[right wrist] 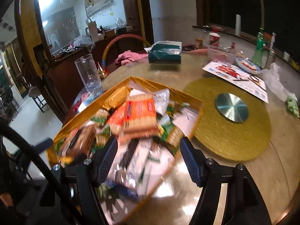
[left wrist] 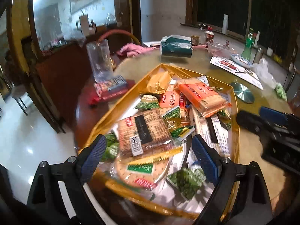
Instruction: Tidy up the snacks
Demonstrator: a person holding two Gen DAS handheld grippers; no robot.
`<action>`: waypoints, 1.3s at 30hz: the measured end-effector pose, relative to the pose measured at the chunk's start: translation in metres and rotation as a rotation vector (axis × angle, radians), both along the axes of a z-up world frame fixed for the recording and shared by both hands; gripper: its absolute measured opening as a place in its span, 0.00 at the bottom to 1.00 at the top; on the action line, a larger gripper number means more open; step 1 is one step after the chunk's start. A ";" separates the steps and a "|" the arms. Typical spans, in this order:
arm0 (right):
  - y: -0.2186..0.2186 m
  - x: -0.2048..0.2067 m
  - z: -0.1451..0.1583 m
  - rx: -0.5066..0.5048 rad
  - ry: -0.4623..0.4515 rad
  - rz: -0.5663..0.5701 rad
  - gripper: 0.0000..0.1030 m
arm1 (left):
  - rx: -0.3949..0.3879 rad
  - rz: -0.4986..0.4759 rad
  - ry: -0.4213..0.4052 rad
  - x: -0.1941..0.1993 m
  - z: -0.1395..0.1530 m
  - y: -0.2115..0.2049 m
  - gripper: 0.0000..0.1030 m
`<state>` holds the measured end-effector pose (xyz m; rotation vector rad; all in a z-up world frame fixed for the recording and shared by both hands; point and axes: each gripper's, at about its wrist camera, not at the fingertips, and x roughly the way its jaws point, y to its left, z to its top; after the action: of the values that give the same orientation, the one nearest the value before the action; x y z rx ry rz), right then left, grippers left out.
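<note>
1. Left gripper (left wrist: 148,155) hangs over the near end of the gold tray (left wrist: 120,101), fingers spread wide, nothing pinched. A brown cracker pack (left wrist: 144,129) lies right between them, on top of the pile.
2. Right gripper (right wrist: 148,159) is also spread wide and holding nothing, over the tray's near right edge. That view is pretty blurry.
3. The tray sits at the table's (right wrist: 243,178) near left edge, heaped with snacks: an orange cracker pack (left wrist: 202,97) toward the far side, a yellow packet (left wrist: 159,82) in the far corner, green pea packets (left wrist: 184,182) scattered around.
4. Just right of the tray is a round gold mat (right wrist: 234,135) with a metal disc (right wrist: 231,106) on it.
5. A clear glass (right wrist: 88,73) stands by the tray's far left side.
</note>
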<state>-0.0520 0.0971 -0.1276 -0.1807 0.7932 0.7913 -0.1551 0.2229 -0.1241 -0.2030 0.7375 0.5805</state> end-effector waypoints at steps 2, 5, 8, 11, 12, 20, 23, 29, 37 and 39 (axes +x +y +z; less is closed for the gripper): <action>-0.016 -0.009 0.001 0.008 0.017 -0.012 0.67 | 0.000 -0.021 -0.003 -0.006 0.008 -0.008 0.89; -0.036 -0.019 -0.002 0.020 0.042 -0.028 0.67 | -0.068 -0.019 -0.011 -0.017 0.016 -0.012 0.89; -0.048 -0.031 -0.008 0.027 0.057 -0.017 0.68 | -0.044 -0.011 0.020 -0.022 0.017 -0.023 0.89; -0.054 -0.041 -0.012 0.033 0.067 -0.002 0.68 | -0.022 -0.015 0.041 -0.027 0.017 -0.035 0.89; -0.056 -0.045 -0.011 0.034 0.064 0.005 0.68 | -0.010 -0.016 0.046 -0.029 0.018 -0.041 0.89; -0.059 -0.063 -0.004 0.055 0.031 0.025 0.68 | 0.040 0.009 0.039 -0.048 0.029 -0.052 0.90; -0.057 -0.065 -0.003 0.053 0.025 0.030 0.68 | 0.034 0.016 0.035 -0.049 0.029 -0.050 0.90; -0.050 -0.065 -0.006 0.044 0.027 0.034 0.68 | 0.040 0.018 0.050 -0.047 0.022 -0.044 0.90; -0.031 -0.060 -0.012 0.016 0.040 0.050 0.68 | 0.025 0.047 0.053 -0.047 0.015 -0.023 0.90; -0.025 -0.060 -0.012 0.009 0.039 0.055 0.68 | 0.017 0.061 0.058 -0.047 0.012 -0.017 0.90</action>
<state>-0.1123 0.0718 -0.1399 -0.1798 0.8243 0.8522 -0.2021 0.2060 -0.1119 -0.1936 0.7840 0.6526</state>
